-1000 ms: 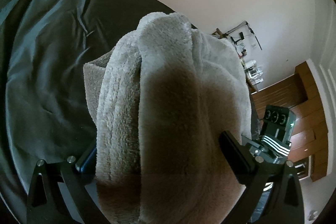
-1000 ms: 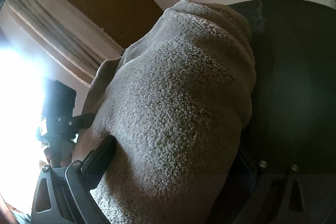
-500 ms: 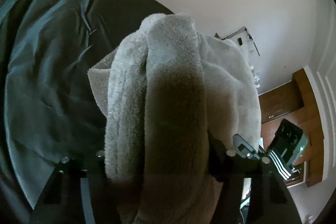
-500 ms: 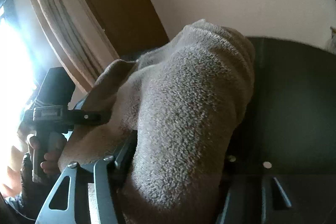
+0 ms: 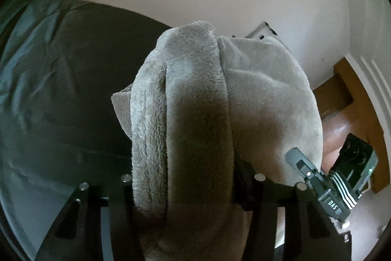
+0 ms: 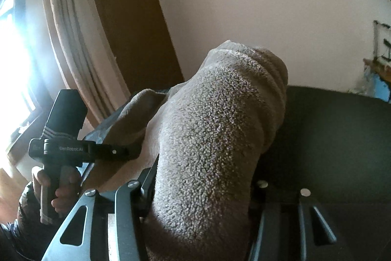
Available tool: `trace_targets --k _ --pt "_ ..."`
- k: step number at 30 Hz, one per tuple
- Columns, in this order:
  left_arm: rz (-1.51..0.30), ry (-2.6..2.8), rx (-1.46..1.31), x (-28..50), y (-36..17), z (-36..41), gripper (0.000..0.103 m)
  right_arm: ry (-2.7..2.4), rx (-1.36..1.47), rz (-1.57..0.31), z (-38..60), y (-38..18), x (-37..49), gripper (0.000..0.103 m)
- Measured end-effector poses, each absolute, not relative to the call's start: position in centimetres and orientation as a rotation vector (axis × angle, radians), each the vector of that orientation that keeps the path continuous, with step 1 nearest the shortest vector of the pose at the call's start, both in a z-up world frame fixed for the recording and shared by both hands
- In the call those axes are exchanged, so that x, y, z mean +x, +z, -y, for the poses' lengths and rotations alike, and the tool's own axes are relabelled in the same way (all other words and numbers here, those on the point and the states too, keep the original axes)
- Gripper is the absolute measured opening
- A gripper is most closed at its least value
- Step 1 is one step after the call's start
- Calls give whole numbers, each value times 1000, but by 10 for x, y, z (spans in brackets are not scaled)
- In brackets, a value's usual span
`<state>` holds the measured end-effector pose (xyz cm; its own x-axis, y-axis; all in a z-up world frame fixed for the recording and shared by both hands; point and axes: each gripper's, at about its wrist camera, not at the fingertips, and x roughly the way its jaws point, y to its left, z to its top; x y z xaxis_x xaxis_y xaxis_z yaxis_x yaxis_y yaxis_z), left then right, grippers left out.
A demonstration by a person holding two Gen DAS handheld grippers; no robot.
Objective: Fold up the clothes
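Both tongs clamped on the fleece, up off the bed

My left tongs (image 5: pixel 182 187) have just been closing and now pinch a thick bunched fold of the grey fleece garment (image 5: pixel 195 94); my right tongs (image 6: pixel 202 190) have done the same on their own bundle of it (image 6: pixel 220 119). A second ago both sets stood wide around the cloth; now the wall fills more of each view and the dark bed cover (image 5: pixel 61 89) sits lower. The left view alone catches the right tongs' body at its right edge and the wooden floor (image 5: pixel 342 131); the right view alone shows my hand (image 6: pixel 58 187) on the left handle, the curtain (image 6: pixel 70 23) and bright window. The pads themselves are buried in pile; the garment's lower part is cut off.
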<state>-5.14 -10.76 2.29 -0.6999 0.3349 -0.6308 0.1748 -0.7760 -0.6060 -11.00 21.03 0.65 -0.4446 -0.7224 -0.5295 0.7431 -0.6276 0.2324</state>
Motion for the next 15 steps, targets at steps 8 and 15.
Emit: trace_targets --k 8,15 --pt "882 2605 -1193 -73 38 42 58 -2195 709 6 -292 12 -104 52" --pt "776 2599 -1235 -70 39 0 58 -2250 709 57 -347 4 -102 52"
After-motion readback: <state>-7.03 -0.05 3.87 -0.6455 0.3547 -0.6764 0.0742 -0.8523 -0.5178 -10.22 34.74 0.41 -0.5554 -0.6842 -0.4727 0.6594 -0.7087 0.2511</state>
